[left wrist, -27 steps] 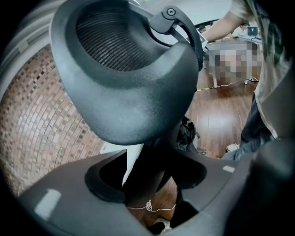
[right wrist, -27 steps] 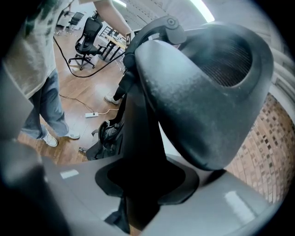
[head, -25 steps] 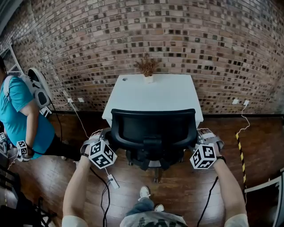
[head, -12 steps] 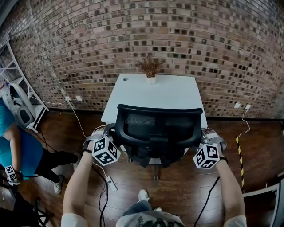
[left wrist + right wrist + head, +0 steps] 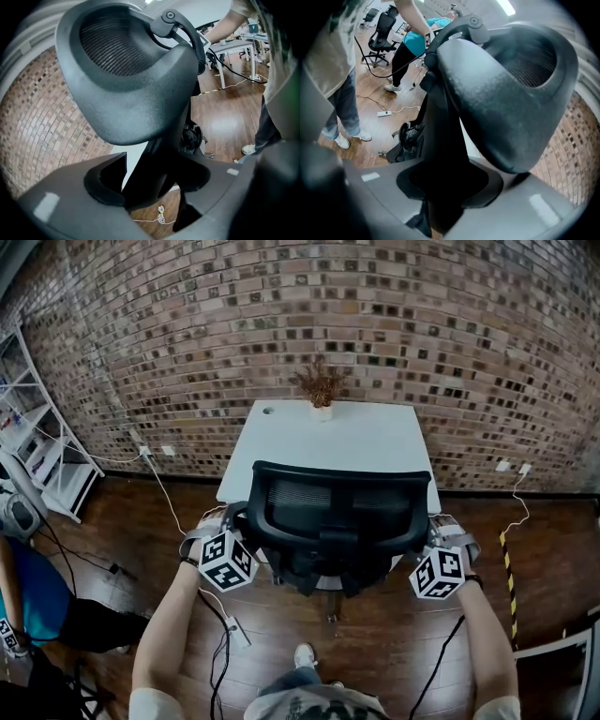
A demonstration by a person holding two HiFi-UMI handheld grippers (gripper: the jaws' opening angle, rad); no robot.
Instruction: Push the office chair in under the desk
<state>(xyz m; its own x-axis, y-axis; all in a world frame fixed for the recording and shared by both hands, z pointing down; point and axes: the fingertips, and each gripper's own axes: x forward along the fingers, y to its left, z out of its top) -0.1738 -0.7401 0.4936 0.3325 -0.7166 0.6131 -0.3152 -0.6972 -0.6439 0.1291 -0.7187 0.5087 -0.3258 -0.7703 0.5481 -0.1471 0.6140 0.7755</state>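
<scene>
Partly hiding the desk (image 5: 328, 442), the office chair (image 5: 337, 507) is clamped at both sides by left tool (image 5: 236, 523) and right tool (image 5: 428, 532).

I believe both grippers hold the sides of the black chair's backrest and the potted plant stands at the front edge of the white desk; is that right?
Not quite: the head view shows the potted plant at the back edge of the white desk, by the brick wall. The left gripper and right gripper do hold the backrest by its sides.
</scene>
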